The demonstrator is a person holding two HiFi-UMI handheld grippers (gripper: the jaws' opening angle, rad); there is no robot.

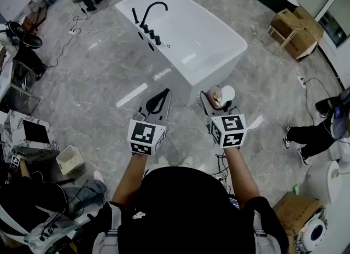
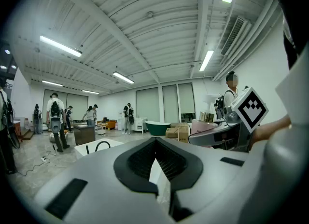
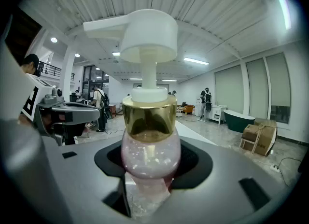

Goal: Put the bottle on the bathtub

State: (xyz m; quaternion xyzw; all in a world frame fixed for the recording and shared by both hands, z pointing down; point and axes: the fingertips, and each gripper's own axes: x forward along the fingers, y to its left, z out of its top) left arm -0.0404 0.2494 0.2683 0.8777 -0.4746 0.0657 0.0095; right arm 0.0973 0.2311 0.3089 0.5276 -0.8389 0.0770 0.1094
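A pink pump bottle [image 3: 150, 150] with a gold collar and white pump head stands upright between the jaws of my right gripper [image 3: 149, 179], which is shut on it. In the head view the bottle [image 1: 223, 96] shows at the right gripper [image 1: 217, 104], just short of the near end of the white bathtub [image 1: 216, 56]. My left gripper [image 1: 158, 103] is level with it to the left, jaws shut with nothing between them [image 2: 159, 184]. The tub carries a black curved faucet [image 1: 151, 13] on its left rim.
Cardboard boxes [image 1: 295, 31] lie at the right. A person's legs [image 1: 306, 138] stand at the right edge. Cables [image 1: 71, 34] run over the grey floor at left, beside chairs and a small bin [image 1: 69, 160]. Several people stand in the far room.
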